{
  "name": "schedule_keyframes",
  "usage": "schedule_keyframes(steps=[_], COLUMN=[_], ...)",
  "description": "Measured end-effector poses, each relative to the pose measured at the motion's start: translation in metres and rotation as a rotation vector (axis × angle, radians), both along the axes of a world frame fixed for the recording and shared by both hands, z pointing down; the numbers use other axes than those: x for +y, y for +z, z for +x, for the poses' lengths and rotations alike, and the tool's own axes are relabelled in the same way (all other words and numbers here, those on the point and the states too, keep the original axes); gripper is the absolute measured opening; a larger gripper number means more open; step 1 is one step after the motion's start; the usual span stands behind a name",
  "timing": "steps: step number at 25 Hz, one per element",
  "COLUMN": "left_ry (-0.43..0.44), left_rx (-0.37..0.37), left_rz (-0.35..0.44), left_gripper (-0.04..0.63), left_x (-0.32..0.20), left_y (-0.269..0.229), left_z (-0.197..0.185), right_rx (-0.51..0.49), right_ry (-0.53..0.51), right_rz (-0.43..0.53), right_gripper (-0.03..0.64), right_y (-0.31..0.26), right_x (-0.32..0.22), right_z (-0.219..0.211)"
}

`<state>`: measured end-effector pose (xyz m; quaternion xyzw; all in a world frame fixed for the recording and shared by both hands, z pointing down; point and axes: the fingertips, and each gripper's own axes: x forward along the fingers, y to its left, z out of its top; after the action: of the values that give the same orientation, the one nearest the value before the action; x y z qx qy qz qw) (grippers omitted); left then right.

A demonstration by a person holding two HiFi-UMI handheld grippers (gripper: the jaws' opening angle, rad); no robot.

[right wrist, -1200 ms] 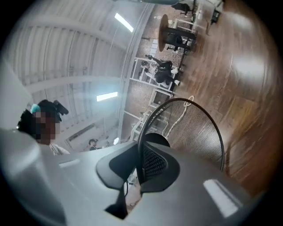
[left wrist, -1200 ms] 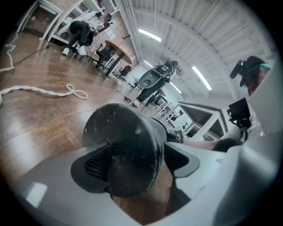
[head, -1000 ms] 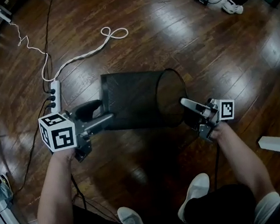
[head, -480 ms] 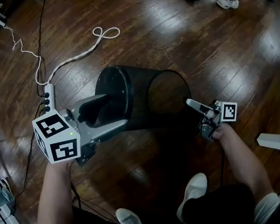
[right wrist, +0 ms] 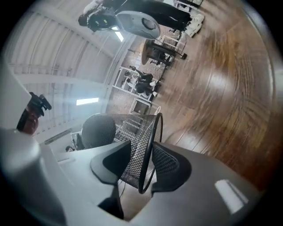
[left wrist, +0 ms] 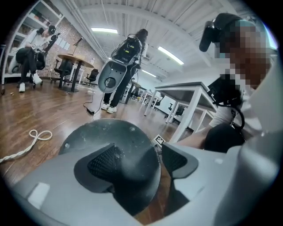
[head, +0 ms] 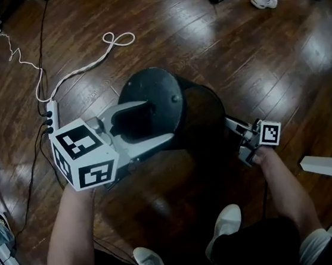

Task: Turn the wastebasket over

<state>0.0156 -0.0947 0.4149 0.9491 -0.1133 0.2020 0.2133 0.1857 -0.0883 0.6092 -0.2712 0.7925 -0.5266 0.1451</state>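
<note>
Black mesh wastebasket [head: 159, 89], brown wooden floor [head: 234, 48]

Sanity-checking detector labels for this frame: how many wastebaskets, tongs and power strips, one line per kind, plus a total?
wastebasket: 1
tongs: 2, the left tongs and the right tongs
power strip: 1
Total: 4

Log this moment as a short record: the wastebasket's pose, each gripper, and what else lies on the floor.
wastebasket: black mesh, tilted, solid base turned upward
left gripper: fingers have just closed further, gripping the base between them
right gripper: fingers have just been opening; rim between them, not pressed
floor: dark wood; power strip and looped white cord at the left
</note>
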Motion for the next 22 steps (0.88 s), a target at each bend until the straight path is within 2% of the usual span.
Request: schedule_keyframes(steps=[3,7,10,17,22], left_ry=[0.003,0.003,0.003,-0.017,-0.011], left_rx=[0.007,0.032,0.022,-0.074,-0.153], left_rz=[0.004,0.008,0.01,0.057,0.147], left_gripper=[0.319,0.291,0.264,0.15,0.058], left_x=[0.0,0.0,0.0,-0.002,0.001], left_y=[0.001,0.001,0.002,0.009,0.015], left_z=[0.014,0.029,0.038,0.055,0.07], right_rx=[-0.025,0.006,0.013,0.04,0.088], right_ry=[0.028,0.046,0.063,0.084,0.097], right_rz=[-0.026,-0.048,-0.065,-0.076,-0.088], right_gripper=[0.133,0.14,0.14,0.14,0.135], right_y=[0.01,0.022,0.029,0.038,0.048], right_x=[0.002,0.002,0.002,0.003,0.003], right_z=[0.007,0.014,0.018,0.023,0.027])
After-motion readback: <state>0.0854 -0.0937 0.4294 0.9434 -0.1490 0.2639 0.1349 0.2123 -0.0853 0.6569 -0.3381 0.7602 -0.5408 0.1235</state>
